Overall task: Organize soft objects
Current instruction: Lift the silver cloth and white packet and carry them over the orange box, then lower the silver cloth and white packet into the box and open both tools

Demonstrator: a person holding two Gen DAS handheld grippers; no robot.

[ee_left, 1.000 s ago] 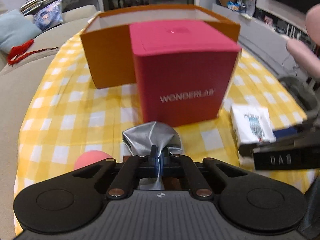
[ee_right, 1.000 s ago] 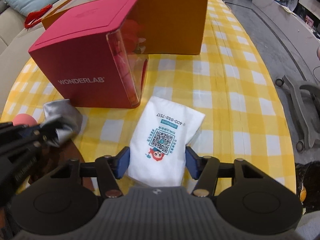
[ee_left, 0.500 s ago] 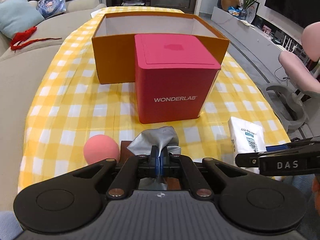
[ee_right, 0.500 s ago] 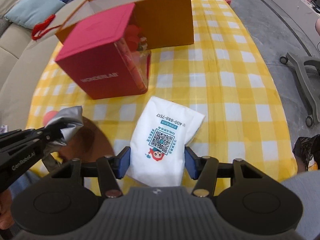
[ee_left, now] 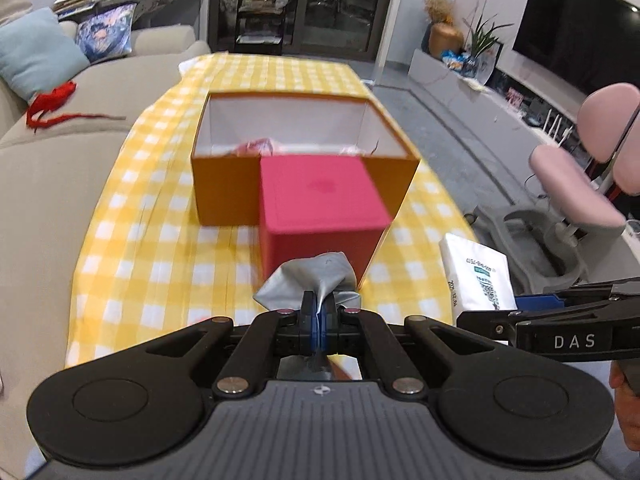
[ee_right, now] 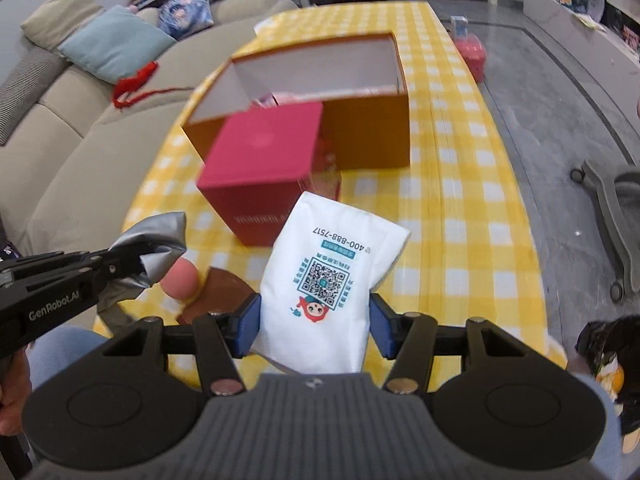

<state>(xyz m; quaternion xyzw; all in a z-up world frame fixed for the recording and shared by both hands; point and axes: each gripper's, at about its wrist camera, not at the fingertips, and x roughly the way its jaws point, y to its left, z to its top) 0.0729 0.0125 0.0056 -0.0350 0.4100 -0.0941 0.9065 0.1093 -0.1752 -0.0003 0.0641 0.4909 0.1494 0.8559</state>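
My left gripper is shut on a crumpled silver pouch, held up in the air above the near end of the table; the same silver pouch shows at the left of the right wrist view. My right gripper is shut on a white tissue pack with a printed code, lifted off the table; that tissue pack shows at the right of the left wrist view. Ahead stands a red cube box against an open orange box with something pink inside.
A yellow checked tablecloth covers the table. A pink ball and a brown disc lie near its front edge. A beige sofa runs along the left; a pink chair stands right.
Both grippers have risen with the silver pouch and the tissue pack, which have left the table. The boxes now look smaller and lower, and the orange box's inside shows.
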